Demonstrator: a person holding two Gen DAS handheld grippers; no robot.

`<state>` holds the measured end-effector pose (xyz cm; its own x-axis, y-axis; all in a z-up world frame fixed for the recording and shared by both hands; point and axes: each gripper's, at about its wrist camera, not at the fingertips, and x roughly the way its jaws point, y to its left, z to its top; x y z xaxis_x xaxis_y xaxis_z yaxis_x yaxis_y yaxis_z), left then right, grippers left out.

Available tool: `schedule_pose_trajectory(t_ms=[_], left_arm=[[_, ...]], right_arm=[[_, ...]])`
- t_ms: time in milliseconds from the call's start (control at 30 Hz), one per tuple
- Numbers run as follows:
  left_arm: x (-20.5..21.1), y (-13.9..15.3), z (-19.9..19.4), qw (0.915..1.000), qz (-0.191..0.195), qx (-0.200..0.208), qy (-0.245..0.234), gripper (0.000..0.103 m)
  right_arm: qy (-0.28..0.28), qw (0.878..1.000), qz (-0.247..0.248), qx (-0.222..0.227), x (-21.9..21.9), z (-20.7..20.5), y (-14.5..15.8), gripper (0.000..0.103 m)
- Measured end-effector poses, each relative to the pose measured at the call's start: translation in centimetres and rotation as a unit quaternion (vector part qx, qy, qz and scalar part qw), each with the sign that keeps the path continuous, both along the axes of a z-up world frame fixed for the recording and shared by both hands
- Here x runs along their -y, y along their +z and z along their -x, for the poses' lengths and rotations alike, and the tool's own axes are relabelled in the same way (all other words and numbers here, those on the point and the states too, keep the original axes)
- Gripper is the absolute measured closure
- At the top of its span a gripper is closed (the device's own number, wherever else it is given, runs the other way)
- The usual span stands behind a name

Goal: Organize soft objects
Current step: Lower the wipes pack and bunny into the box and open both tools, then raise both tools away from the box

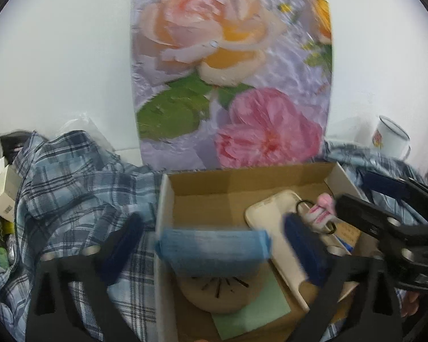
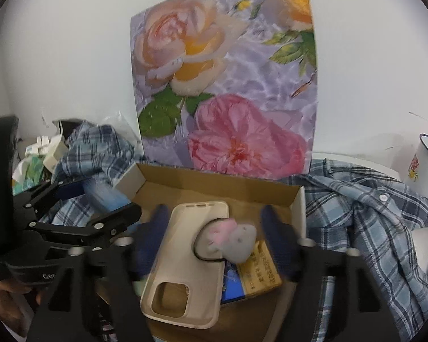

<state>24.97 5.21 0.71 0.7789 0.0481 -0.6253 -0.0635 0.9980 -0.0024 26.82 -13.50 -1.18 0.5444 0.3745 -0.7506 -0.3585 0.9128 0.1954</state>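
Note:
An open cardboard box (image 1: 228, 182) sits on a blue plaid shirt (image 1: 71, 188). My left gripper (image 1: 214, 245) is open over the box's left wall; a blurred blue sponge (image 1: 214, 249) lies between its fingers without being pinched. Under it sit a round tan item (image 1: 219, 293) and a green card (image 1: 256, 313). My right gripper (image 2: 216, 236) is open above the box (image 2: 214, 182), around a cream phone case (image 2: 185, 259) and a pink-and-grey plush charm (image 2: 233, 239). The sponge shows in the right view (image 2: 108, 196).
A floral board (image 1: 231, 79) leans on the white wall behind the box. A white enamel mug (image 1: 390, 136) stands at the right. Small boxes and packets (image 1: 2, 196) pile at the left. A yellow-and-blue packet (image 2: 259, 270) lies in the box.

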Motion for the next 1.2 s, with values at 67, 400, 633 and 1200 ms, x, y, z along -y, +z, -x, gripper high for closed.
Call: schedule_pose_trajectory(t_ms=[67, 400, 633, 1200], left_arm=[[-0.4, 0.5, 0.3, 0.9999, 0.009, 0.011, -0.002, 0.0], [-1.0, 2.8, 1.2, 0.9994, 0.011, 0.033, 0.004, 0.0], [-1.1, 4.4, 2.3, 0.9988, 0.003, 0.049, 0.006, 0.0], [0.0, 10.9, 6.8, 0.9947, 0.007, 0.102, -0.012, 0.0]], right_arm=[[0.001, 1.0, -0.001, 0.01, 0.2, 0.1, 0.6, 0.011], [0.004, 0.999, -0.002, 0.036, 0.1, 0.4, 2.5, 0.001], [0.004, 0.998, -0.011, 0.065, 0.5, 1.1, 5.1, 0.001], [0.017, 0.991, -0.015, 0.13, 0.1, 4.4, 13.1, 0.0]])
